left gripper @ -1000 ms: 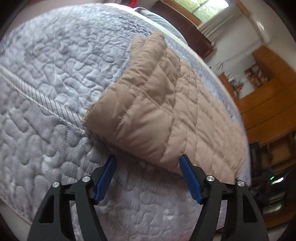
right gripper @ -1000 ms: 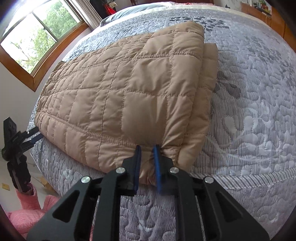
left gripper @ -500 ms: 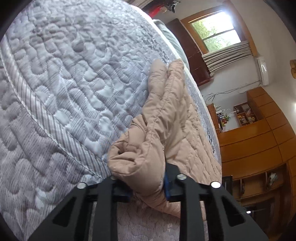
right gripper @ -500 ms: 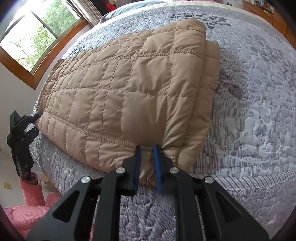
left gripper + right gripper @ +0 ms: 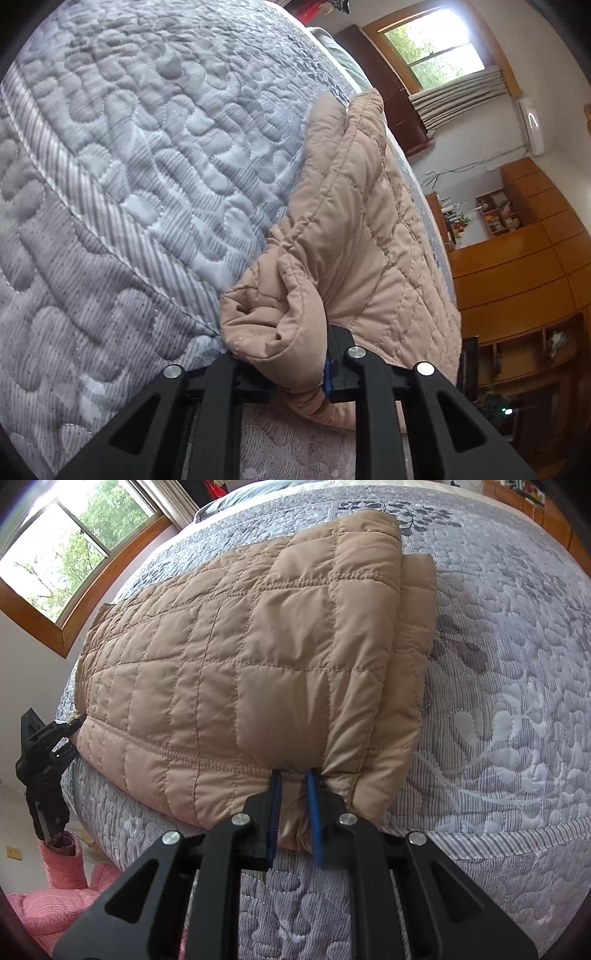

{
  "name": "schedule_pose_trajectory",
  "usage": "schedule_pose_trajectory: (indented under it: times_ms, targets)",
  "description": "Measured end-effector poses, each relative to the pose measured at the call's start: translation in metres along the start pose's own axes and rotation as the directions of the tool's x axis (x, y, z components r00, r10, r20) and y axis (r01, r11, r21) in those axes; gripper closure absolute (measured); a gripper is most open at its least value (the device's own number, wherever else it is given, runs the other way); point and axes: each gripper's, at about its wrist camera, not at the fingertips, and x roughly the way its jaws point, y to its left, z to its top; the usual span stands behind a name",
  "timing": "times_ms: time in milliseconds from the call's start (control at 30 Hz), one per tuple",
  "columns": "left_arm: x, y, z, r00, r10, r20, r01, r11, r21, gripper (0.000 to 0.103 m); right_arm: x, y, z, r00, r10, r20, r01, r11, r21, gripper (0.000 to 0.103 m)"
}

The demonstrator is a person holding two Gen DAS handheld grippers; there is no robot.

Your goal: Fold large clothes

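Note:
A tan quilted jacket (image 5: pixel 258 657) lies folded lengthwise along the front edge of a bed with a grey quilted bedspread (image 5: pixel 517 686). My right gripper (image 5: pixel 293 808) is shut on the jacket's near right corner at the bed edge. My left gripper (image 5: pixel 288 354) is shut on a bunched corner of the same jacket (image 5: pixel 351 236), which hides its fingertips. The left gripper also shows in the right wrist view (image 5: pixel 70 725), at the jacket's far left corner.
A wood-framed window (image 5: pixel 66 561) is behind the bed's left side. Pink fabric (image 5: pixel 55 908) lies on the floor below the bed. Wooden cabinets and shelves (image 5: pixel 524 258) stand past the bed in the left wrist view. The bedspread (image 5: pixel 129 166) stretches beyond the jacket.
My left gripper moved in from open and clear of the jacket and shut on its left corner, bunching the cloth. My right gripper kept its hold and hardly moved.

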Motion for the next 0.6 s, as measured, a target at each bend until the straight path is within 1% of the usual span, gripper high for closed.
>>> schedule_pose_trajectory:
  times_ms: [133,200,267,300,333,433,533,600]
  targets:
    - [0.001,-0.003,0.002,1.000,-0.010,-0.002,0.010,1.000,-0.004,0.084,0.003,0.006,-0.005,1.000,-0.005,0.018,0.005,1.000,-0.001,0.091]
    - [-0.008,-0.009,-0.001,1.000,0.015,0.019,-0.015,1.000,0.018,0.085,0.004,0.007,-0.006,1.000,0.008,0.022,-0.008,1.000,0.011,0.091]
    - [-0.022,-0.030,-0.006,0.996,0.053,0.066,-0.059,0.994,0.093,0.087,0.001,0.003,-0.008,1.000,0.018,0.024,-0.019,1.000,0.024,0.091]
    - [-0.030,-0.042,-0.008,0.994,0.057,0.096,-0.069,0.988,0.136,0.087,0.001,0.003,-0.009,0.999,0.020,0.026,-0.021,0.999,0.028,0.091]
    - [-0.039,-0.057,-0.010,0.991,0.046,0.127,-0.069,0.980,0.186,0.088,-0.001,0.001,-0.009,0.999,0.022,0.027,-0.022,0.999,0.029,0.091]
    - [-0.056,-0.094,-0.015,0.986,0.005,0.165,-0.054,0.955,0.291,0.088,-0.003,0.001,-0.010,0.999,0.029,0.028,-0.030,0.999,0.040,0.091]
    - [-0.064,-0.138,-0.023,0.983,-0.041,0.177,-0.036,0.912,0.408,0.088,-0.005,-0.001,-0.010,0.999,0.034,0.028,-0.035,0.998,0.046,0.091]
    - [-0.064,-0.164,-0.029,0.984,-0.075,0.162,-0.010,0.885,0.466,0.088,-0.006,0.000,-0.011,0.999,0.034,0.030,-0.036,0.998,0.045,0.091]
